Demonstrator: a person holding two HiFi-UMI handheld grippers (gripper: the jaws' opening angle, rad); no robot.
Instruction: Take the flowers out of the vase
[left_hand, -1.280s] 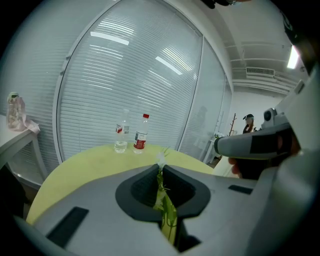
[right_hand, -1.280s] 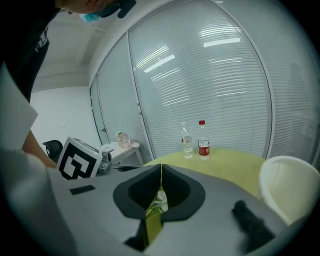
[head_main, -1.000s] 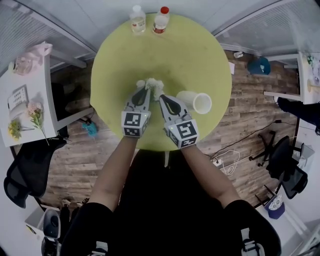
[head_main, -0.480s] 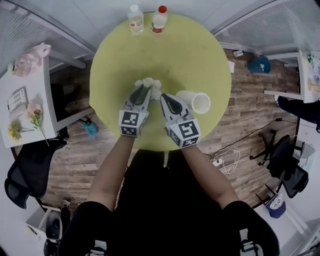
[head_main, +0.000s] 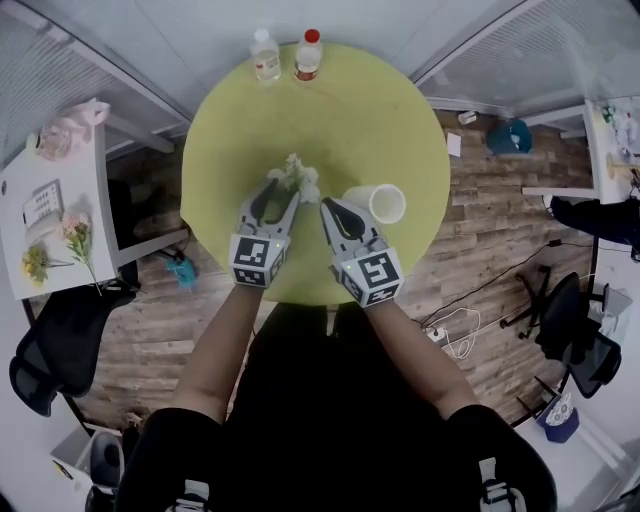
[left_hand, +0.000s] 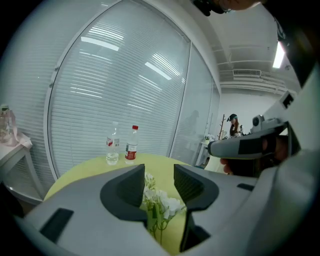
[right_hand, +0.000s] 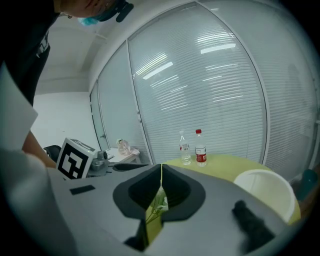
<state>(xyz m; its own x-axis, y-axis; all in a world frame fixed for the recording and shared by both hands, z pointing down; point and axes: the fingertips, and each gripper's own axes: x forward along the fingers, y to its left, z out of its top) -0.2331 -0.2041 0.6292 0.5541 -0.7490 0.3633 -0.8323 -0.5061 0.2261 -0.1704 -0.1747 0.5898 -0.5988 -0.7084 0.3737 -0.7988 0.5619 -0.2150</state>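
Note:
A small bunch of white flowers (head_main: 295, 173) with green stems lies on the round yellow-green table (head_main: 370, 110). Just short of it, my left gripper (head_main: 283, 186) has its jaws spread and still opening. In the left gripper view the flowers (left_hand: 161, 201) show through the gap, below the pads and not touched by them. My right gripper (head_main: 327, 207) is beside it on the right, its tips closed together (right_hand: 161, 167); leaves show under it. The white vase (head_main: 378, 203) lies on its side right of that gripper, its mouth (right_hand: 262, 192) facing me.
Two plastic bottles, one clear (head_main: 265, 55) and one red-capped (head_main: 307, 55), stand at the table's far edge. A white side table (head_main: 50, 215) at the left carries more flowers. Office chairs (head_main: 570, 320) and wooden floor surround the table.
My left gripper's jaws have gone from shut at the flowers to wide apart, leaving the bunch on the table. Both grippers have lifted and drawn slightly back toward me.

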